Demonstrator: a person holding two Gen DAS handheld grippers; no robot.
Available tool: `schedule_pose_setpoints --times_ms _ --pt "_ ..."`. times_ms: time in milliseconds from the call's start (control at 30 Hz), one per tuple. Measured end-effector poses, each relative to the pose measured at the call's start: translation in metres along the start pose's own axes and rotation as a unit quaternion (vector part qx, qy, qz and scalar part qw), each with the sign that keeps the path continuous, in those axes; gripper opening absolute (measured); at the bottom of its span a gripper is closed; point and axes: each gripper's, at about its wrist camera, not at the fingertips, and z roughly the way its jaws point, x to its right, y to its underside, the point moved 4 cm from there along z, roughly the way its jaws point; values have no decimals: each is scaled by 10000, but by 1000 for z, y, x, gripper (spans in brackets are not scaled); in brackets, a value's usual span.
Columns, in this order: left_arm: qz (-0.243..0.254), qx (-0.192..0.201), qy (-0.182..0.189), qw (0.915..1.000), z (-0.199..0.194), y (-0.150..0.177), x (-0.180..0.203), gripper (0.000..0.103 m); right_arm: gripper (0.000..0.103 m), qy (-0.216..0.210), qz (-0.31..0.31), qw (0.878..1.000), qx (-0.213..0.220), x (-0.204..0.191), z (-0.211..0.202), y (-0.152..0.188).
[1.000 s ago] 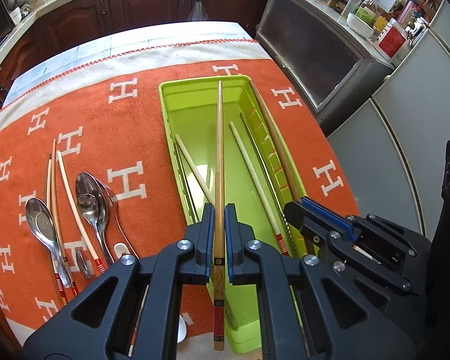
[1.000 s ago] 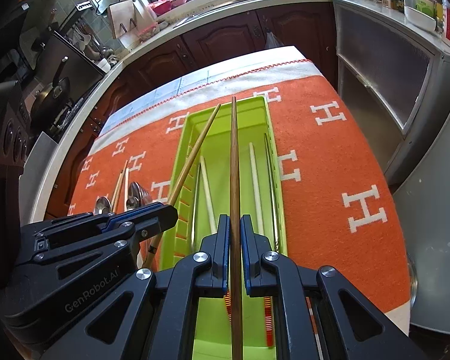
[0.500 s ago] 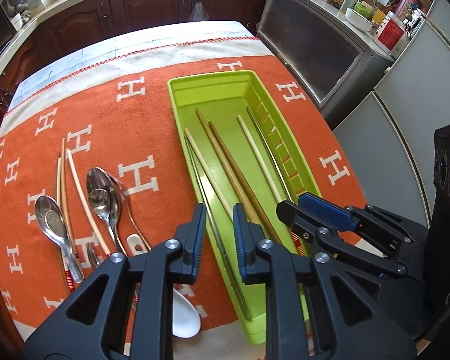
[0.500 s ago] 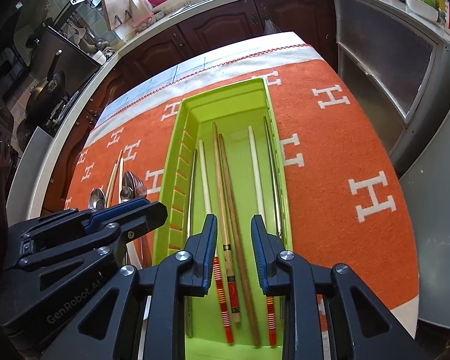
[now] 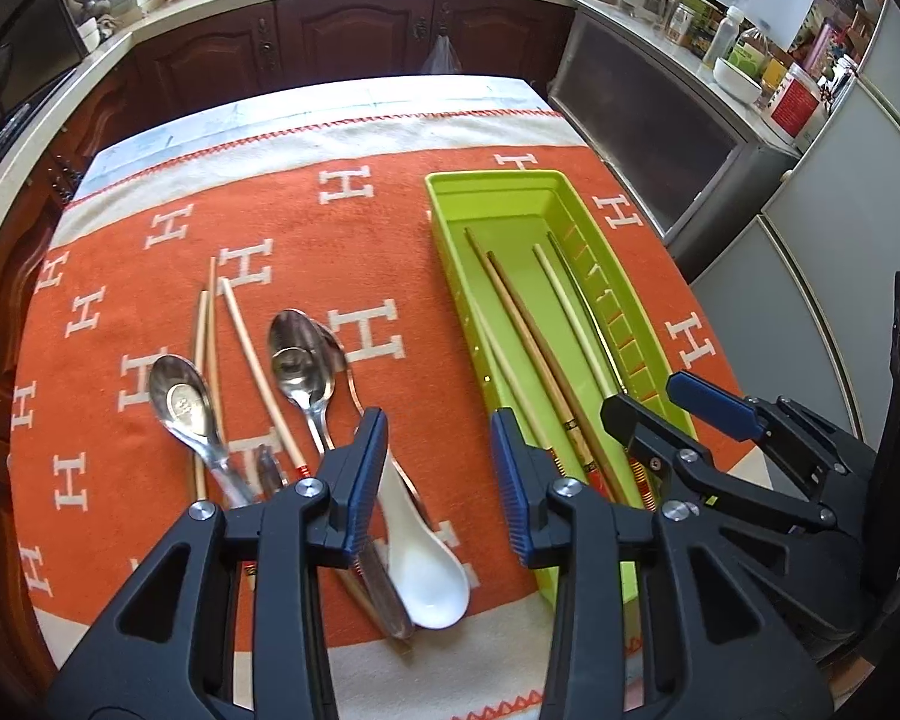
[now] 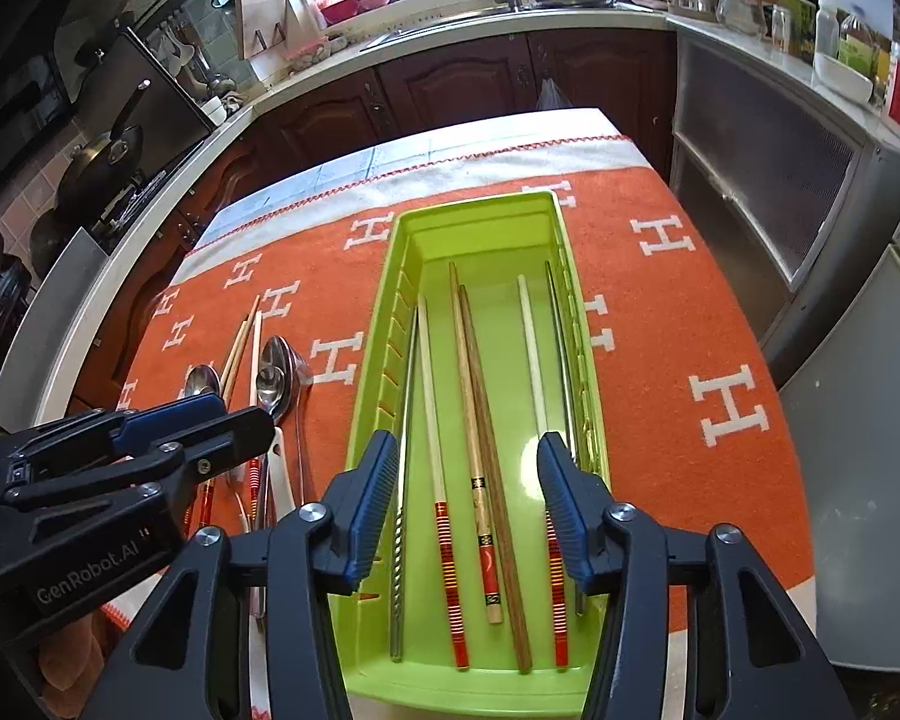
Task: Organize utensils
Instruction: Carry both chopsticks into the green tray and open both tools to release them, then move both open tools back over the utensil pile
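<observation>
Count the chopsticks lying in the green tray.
6, lengthwise in the green tray, left to right: left metal chopstick, left white chopstick, pale wooden chopstick, dark wooden chopstick, right white chopstick, right metal chopstick against the wall. None seems hidden.

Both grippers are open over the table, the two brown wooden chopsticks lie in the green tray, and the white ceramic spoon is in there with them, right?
Not quite. The white ceramic spoon lies on the orange cloth left of the green tray, as the left wrist view shows. The rest holds: left gripper and right gripper are open and empty, and the brown wooden chopsticks lie in the tray.
</observation>
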Motion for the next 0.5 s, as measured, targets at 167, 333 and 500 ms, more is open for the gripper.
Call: schedule_pose_setpoints --times_ms 167,333,500 --pt "-89 126 -90 9998 -15 8 -14 33 50 -11 -135 9999 31 -17 -12 6" --pt "-244 248 -157 9993 -29 14 -33 33 50 -171 -182 9997 -23 -29 -20 7" --pt "-401 335 -226 9984 -42 20 -54 34 50 -261 -344 9990 -129 -48 -23 6"
